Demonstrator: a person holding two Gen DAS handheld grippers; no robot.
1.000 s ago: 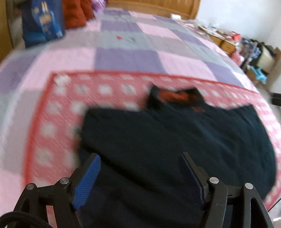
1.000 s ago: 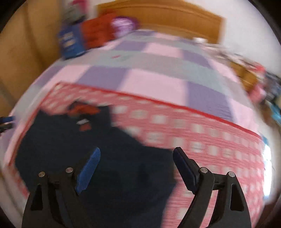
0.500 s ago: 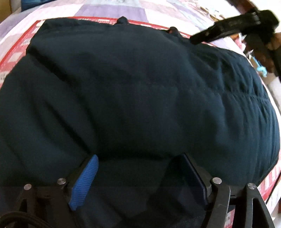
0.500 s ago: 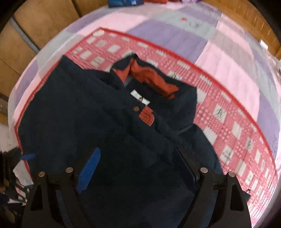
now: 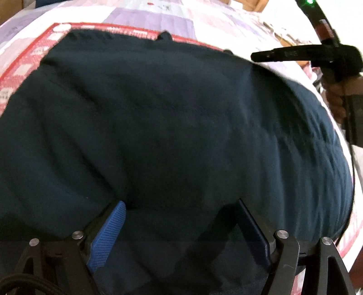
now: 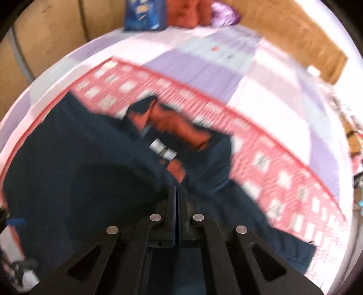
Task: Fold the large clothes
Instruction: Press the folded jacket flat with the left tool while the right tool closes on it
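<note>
A large dark navy jacket point(image 5: 172, 118) lies spread on a red-and-white patterned blanket point(image 6: 283, 172). Its orange-red collar lining point(image 6: 179, 124) and a white label show in the right wrist view. My left gripper point(image 5: 181, 217) is open low over the jacket's hem side, with bulging fabric between its blue pads point(image 5: 109, 229), which do not press it. My right gripper point(image 6: 177, 192) is shut, its tips against the jacket's front just below the collar. Whether fabric is pinched there is not visible. The right gripper point(image 5: 295, 54) also appears far right in the left wrist view, held by a hand.
The blanket lies on a pink, purple and grey checked quilt point(image 6: 267, 97) covering a bed. A blue bag point(image 6: 145, 15), red cushions point(image 6: 188, 13) and a wooden headboard point(image 6: 295, 38) stand at the far end. A wooden wall point(image 6: 45, 34) runs along the left.
Both grippers came down close over the jacket, which now fills the left view. The right gripper's jaws went from wide open to shut. The left gripper stayed open.
</note>
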